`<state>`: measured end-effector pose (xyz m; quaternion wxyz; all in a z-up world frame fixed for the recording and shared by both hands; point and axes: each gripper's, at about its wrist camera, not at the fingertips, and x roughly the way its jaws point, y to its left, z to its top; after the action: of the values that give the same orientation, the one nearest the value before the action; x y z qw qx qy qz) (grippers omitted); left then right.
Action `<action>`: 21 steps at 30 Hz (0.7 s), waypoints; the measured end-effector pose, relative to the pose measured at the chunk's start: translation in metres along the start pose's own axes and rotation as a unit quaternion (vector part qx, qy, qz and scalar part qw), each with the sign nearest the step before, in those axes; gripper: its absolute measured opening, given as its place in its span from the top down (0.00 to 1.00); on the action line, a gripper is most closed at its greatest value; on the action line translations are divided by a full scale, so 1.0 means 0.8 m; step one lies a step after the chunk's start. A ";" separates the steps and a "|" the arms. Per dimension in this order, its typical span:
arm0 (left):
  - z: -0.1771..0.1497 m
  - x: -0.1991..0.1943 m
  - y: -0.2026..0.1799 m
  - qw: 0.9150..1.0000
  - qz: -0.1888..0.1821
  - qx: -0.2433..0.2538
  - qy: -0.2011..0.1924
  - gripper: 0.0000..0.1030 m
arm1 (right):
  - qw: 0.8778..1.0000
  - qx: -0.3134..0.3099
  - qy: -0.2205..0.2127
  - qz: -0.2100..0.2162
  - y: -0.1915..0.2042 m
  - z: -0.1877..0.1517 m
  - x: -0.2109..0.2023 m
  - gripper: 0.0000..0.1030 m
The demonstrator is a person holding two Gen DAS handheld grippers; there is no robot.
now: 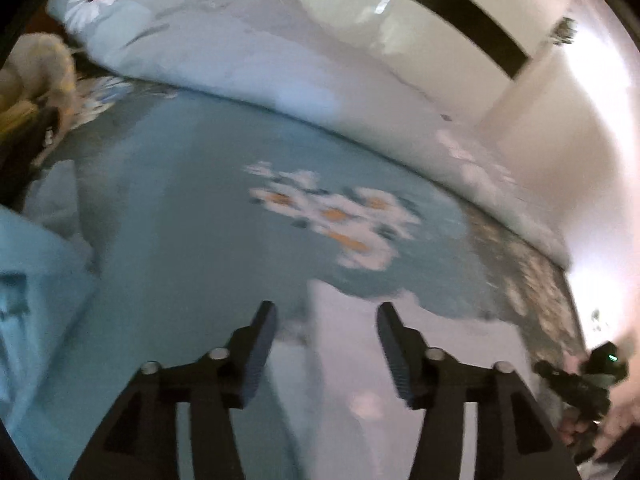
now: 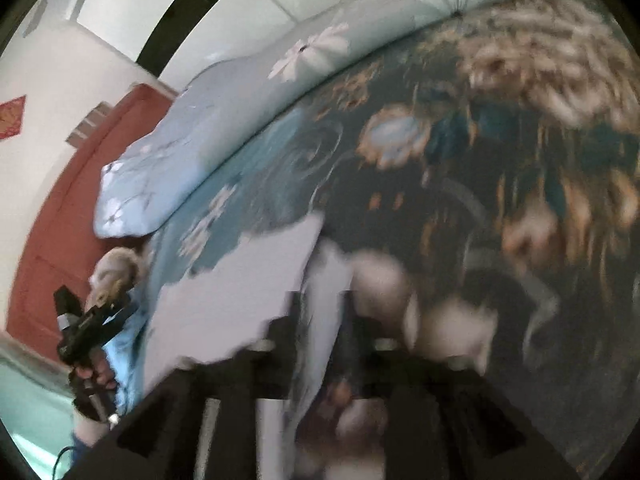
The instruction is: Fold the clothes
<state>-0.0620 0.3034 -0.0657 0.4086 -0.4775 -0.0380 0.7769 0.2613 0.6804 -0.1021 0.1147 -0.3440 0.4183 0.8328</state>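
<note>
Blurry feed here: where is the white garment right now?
The white garment lies on the blue flowered bedsheet, low in the left wrist view under the open left gripper; the folded duvet lies beyond it.

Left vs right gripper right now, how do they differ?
The left gripper stands open, nothing between its fingers; the right gripper is narrower, with the white garment between its fingers, contact lost to blur. The left shows sharp, the right smeared. Both point down over the floral bedsheet.

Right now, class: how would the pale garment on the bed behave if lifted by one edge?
The pale garment would probably droop, since it lies flat and creased on the floral bedsheet. It looks thin, so likely light. Its edge seems ragged, suggesting easy bunching.
</note>
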 end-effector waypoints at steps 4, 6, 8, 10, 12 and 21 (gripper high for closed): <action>-0.048 0.006 -0.062 0.997 -0.047 0.047 0.041 0.41 | 0.998 0.023 0.029 0.046 0.000 -0.041 -0.001 0.56; -0.074 0.020 -0.089 0.994 -0.058 0.066 0.061 0.41 | 0.998 0.026 0.033 0.043 0.002 -0.051 0.000 0.54; -0.098 0.038 -0.111 0.992 -0.060 0.081 0.077 0.41 | 0.998 0.027 0.028 0.039 0.005 -0.055 0.004 0.54; -0.113 0.053 -0.120 0.992 -0.056 0.079 0.086 0.41 | 0.998 0.034 0.023 0.042 0.007 -0.054 0.009 0.54; -0.123 0.062 -0.126 0.992 -0.052 0.073 0.088 0.42 | 0.998 0.034 0.024 0.049 0.010 -0.053 0.014 0.53; -0.131 0.035 -0.136 0.992 -0.107 0.043 0.048 0.65 | 0.994 0.049 0.047 0.087 0.005 -0.061 0.025 0.82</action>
<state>0.0780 0.3598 -0.0939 0.5114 -0.4894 -0.0357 0.7055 0.2682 0.6386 -0.1331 0.0386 -0.3393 0.4916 0.8011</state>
